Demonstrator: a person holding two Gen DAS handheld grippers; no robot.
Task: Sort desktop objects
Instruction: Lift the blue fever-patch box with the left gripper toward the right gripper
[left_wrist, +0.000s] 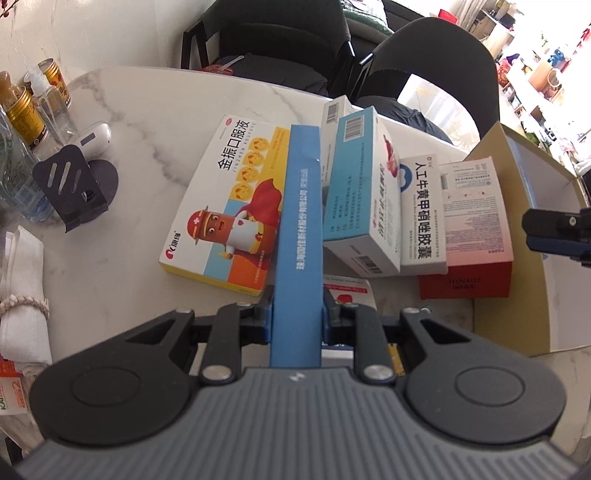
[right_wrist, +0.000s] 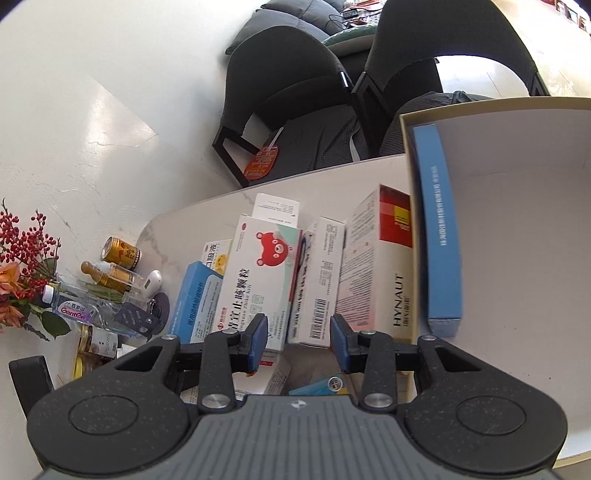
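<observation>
Blue box (left_wrist: 297, 236) sits clamped in the left tool (left_wrist: 297, 317), its long axis running straight up the frame, above the medicine boxes (left_wrist: 384, 206) on the table (left_wrist: 110, 266). Cardboard tray (left_wrist: 517, 325) lies right of it. Right tool (right_wrist: 297, 341) stands apart, holding nothing; only its view shows a blue box (right_wrist: 439, 236) inside the tray (right_wrist: 517, 258).

The left gripper (left_wrist: 297, 314) clamps a long blue box (left_wrist: 297, 236) above scattered medicine boxes (left_wrist: 364, 199).
</observation>
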